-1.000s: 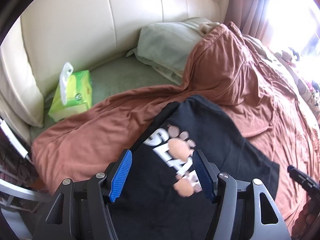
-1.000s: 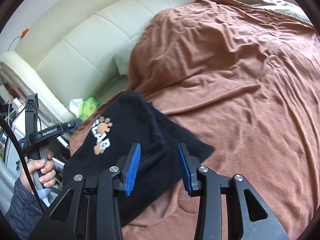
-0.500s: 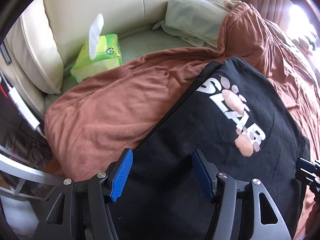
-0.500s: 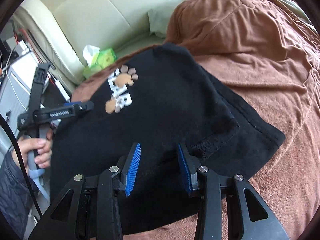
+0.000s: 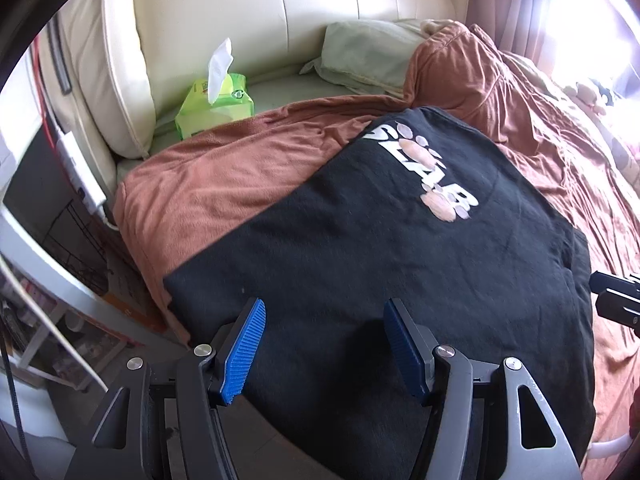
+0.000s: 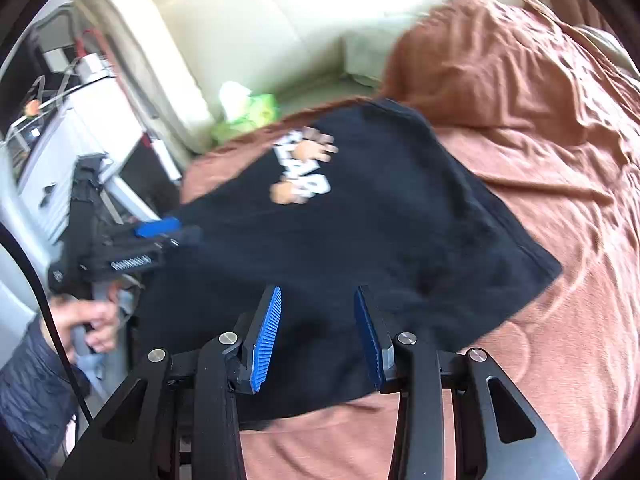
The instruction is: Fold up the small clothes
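A black T-shirt [image 5: 400, 264] with a white and pink paw-print logo [image 5: 428, 176] lies spread flat, print up, on a rust-brown blanket [image 5: 224, 176]. My left gripper [image 5: 324, 344] is open and empty, just above the shirt's near hem by its left corner. My right gripper [image 6: 318, 336] is open and empty over the shirt [image 6: 360, 232] near its right sleeve [image 6: 520, 276]. The left gripper also shows at the left of the right wrist view [image 6: 160, 236], at the shirt's edge.
A green tissue box [image 5: 214, 106] stands on the sheet by the cream padded headboard [image 5: 248, 16]. A pale green pillow [image 5: 368, 56] lies behind the shirt. The bed edge drops off at the left to shelving and cables [image 5: 64, 264].
Both grippers have drawn back toward the shirt's near edge, so more of the shirt shows. The shirt now lies spread out flat. Both grippers stay open.
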The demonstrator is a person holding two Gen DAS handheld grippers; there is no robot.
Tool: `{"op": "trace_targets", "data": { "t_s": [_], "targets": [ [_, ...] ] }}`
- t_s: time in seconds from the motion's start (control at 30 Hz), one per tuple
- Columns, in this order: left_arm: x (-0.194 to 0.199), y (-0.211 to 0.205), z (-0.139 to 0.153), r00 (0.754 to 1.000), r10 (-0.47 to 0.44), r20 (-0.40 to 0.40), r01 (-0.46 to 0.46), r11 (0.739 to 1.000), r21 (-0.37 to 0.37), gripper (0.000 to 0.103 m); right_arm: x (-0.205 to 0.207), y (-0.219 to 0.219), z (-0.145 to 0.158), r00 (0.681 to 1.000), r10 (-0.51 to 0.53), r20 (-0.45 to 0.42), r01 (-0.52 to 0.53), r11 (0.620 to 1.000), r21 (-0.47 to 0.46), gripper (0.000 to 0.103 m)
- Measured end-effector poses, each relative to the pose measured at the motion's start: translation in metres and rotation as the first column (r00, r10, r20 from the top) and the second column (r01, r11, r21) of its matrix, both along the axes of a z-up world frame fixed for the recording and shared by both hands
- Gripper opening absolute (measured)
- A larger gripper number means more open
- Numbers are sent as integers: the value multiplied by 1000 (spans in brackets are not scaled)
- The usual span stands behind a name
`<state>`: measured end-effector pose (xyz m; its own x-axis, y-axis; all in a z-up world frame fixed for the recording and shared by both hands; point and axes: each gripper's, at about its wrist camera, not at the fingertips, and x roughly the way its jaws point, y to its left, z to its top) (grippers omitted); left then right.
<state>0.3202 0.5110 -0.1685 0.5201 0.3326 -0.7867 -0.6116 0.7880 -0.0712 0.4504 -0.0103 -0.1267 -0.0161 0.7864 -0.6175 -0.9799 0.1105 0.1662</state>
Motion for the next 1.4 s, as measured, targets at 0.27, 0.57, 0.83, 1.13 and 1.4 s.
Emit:
{"op": "trace_targets", "data": {
  "t_s": [0.27, 0.57, 0.83, 1.13, 1.4],
  "targets": [
    [-28, -19, -5, 997, 42, 65, -41, 999, -24, 63, -38, -5, -24, 997, 49, 67, -44, 997, -65, 36],
    [-45, -51, -12, 996, 39, 80, -34, 997, -66, 63, -47, -23, -34, 998, 35, 50, -29, 993, -116, 36],
    [-52, -91, -10, 995, -7, 104, 18, 994, -109, 63, -51, -37, -39, 1000, -8, 16, 10, 986, -168, 35],
    [-62, -138, -12, 992, -48, 115, 64, 988, -138, 63, -52, -93, -13, 998, -67, -1, 66, 992, -105, 36],
    [-77, -163, 1, 990, -40, 134, 61, 987, -150, 61, -45, -154, 5, 984, -175, 14, 176, 981, -87, 58]
  ]
}}
